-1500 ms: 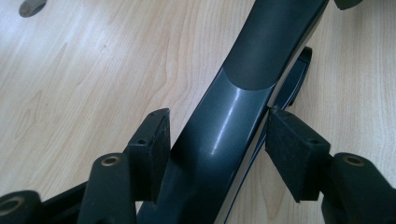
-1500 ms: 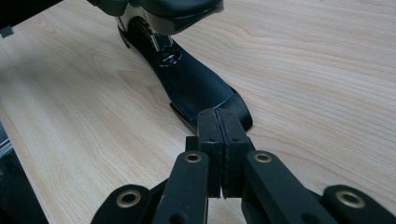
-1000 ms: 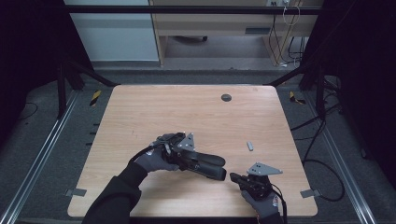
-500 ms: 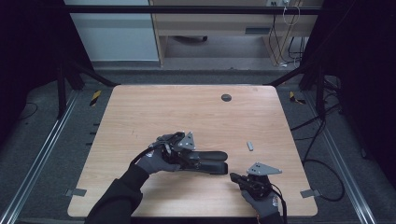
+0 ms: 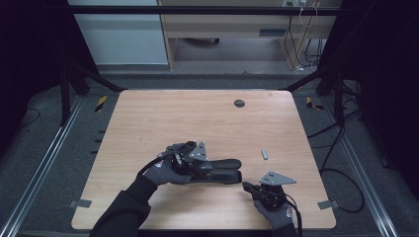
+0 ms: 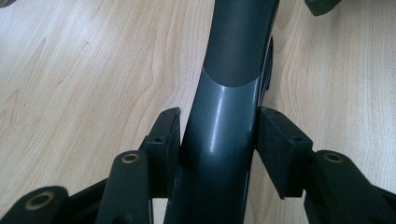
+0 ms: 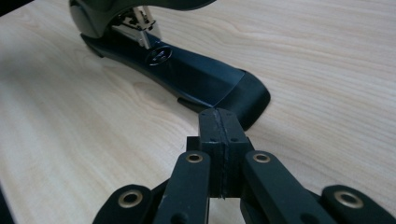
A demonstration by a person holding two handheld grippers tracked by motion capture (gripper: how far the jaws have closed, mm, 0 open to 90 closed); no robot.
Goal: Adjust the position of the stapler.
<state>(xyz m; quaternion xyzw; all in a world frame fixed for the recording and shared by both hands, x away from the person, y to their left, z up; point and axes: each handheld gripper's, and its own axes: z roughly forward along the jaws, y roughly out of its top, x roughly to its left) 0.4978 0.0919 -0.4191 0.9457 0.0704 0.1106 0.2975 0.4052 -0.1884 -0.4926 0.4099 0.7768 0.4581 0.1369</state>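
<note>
Nothing readable here tbh. The stapler (image 7: 187, 77) has a small round emblem on its base, but it's too blurry to make out any letters.

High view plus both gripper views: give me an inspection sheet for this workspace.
Surface: wooden table, bare, with a dark round grommet.
Job's things: black stapler lying on the table.
Clutter: small grey piece, apart from the stapler.
Grippers: left gripper has just been closing, pads on the stapler's upper arm; right gripper shut, empty, at the stapler's base end.
Cables: right gripper's cable; floor cables.
Surroundings: dark frame, cabinet.
</note>
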